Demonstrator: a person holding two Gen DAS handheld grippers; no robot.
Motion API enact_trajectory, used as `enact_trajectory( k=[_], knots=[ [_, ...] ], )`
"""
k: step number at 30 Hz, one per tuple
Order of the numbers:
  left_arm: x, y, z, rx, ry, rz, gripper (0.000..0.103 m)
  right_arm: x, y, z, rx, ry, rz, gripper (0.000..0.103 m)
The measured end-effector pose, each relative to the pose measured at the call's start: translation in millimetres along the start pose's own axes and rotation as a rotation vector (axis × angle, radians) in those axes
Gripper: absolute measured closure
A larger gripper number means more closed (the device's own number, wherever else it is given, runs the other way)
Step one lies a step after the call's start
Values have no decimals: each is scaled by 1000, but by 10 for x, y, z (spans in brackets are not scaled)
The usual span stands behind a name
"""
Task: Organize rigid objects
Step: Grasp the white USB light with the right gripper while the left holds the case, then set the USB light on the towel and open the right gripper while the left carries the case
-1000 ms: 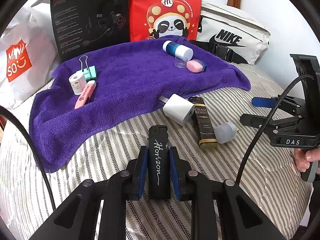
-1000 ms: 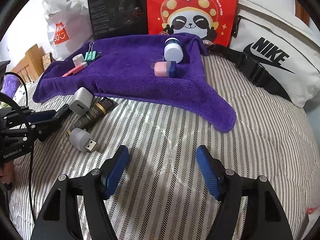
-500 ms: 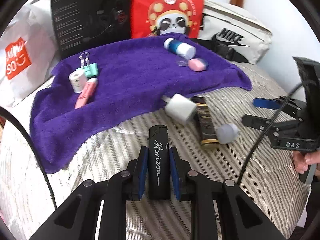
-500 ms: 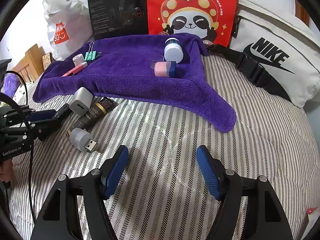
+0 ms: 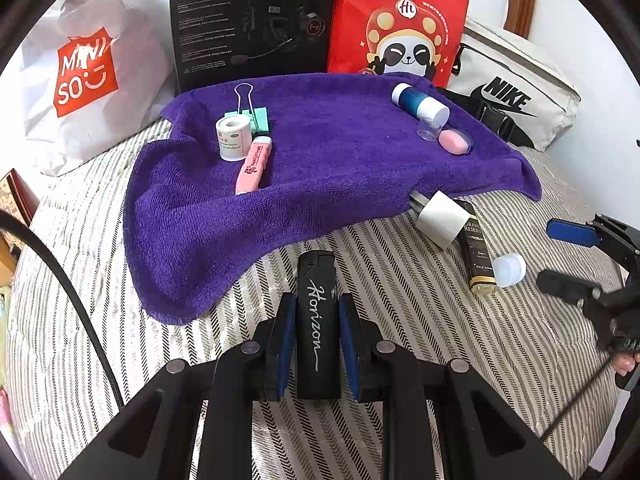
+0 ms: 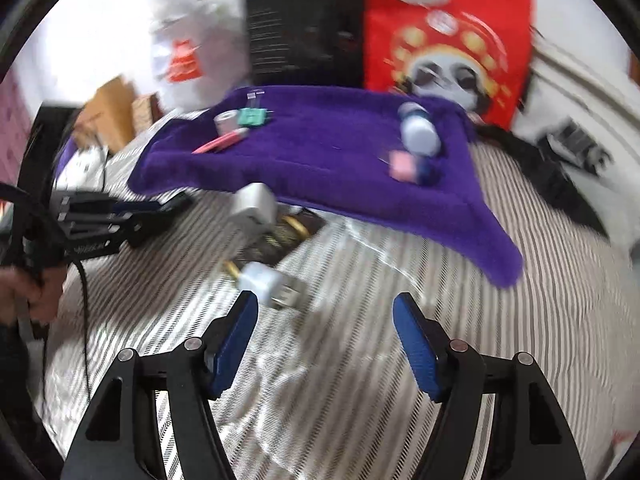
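Observation:
My left gripper (image 5: 316, 312) is shut on a black "Horizon" lighter (image 5: 317, 320), held over the striped bedcover just in front of the purple towel (image 5: 320, 168). On the towel lie a tape roll (image 5: 231, 137), a teal binder clip (image 5: 250, 114), a pink tube (image 5: 255, 164), a blue-and-white bottle (image 5: 418, 104) and a pink eraser (image 5: 453, 141). A white charger (image 5: 440, 218), a dark "Grand Reserve" box (image 5: 478, 254) and a grey USB adapter (image 6: 266, 282) lie on the bedcover. My right gripper (image 6: 324, 328) is open and empty, close to the adapter; its view is blurred.
Along the back stand a white Miniso bag (image 5: 88, 76), a black headset box (image 5: 252, 20), a red panda bag (image 5: 400, 20) and a white Nike bag (image 5: 516, 92). The right gripper shows at the right edge of the left wrist view (image 5: 592, 264).
My left gripper has carried the lighter forward, closer to the towel. My right gripper has swung left and forward toward the USB adapter, blurring its view.

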State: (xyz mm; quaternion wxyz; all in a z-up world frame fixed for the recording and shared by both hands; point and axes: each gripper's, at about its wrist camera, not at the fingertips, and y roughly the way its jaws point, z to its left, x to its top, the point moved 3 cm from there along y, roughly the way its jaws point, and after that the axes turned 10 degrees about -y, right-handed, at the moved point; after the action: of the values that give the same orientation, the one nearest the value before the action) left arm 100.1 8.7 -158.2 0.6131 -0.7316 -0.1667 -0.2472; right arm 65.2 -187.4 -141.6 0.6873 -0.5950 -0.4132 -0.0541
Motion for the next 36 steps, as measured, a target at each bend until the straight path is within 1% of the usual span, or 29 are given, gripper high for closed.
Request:
enact_trajectory(
  k=[1,3,5,10,11,13,14,15,18,22,26,29,36],
  knots=[
    [0,1,1,0,0,0,82,18,17,49,7,-26,1,33],
    [-4,2,-4,5,4,-2,82,48,75,131,31,-72,7,43],
    [-4,2,3,3,0,-5,82,66,152,158,51,-91,21,48],
    [-12,-15,19,-7,-10,-7,82,79,289,189,61,-114,37,49],
    [-11,-16,24,-9,-11,-7,82,89,306,194,69,-118,34,51],
    [-12,-20,29,-10,-11,-8,82,105,327,205,93,-125,23,57],
    [-14,-22,29,-9,-11,-9,82,110,343,216,104,-126,22,68],
    [-19,-25,24,-8,-10,-11,82,111,361,227,108,-129,23,75],
    [-31,-28,17,-3,-3,-16,82,107,341,223,103,-130,21,75],
    [-34,-22,8,6,-4,-20,82,73,236,142,76,-86,15,75],
    [-36,-16,3,12,-2,-24,82,-4,268,86,10,-69,64,75],
    [-25,-9,4,13,-3,-19,82,-11,270,60,15,-36,63,75],
    [15,1,12,11,-14,6,82,16,276,65,-5,0,87,75]
  ],
)
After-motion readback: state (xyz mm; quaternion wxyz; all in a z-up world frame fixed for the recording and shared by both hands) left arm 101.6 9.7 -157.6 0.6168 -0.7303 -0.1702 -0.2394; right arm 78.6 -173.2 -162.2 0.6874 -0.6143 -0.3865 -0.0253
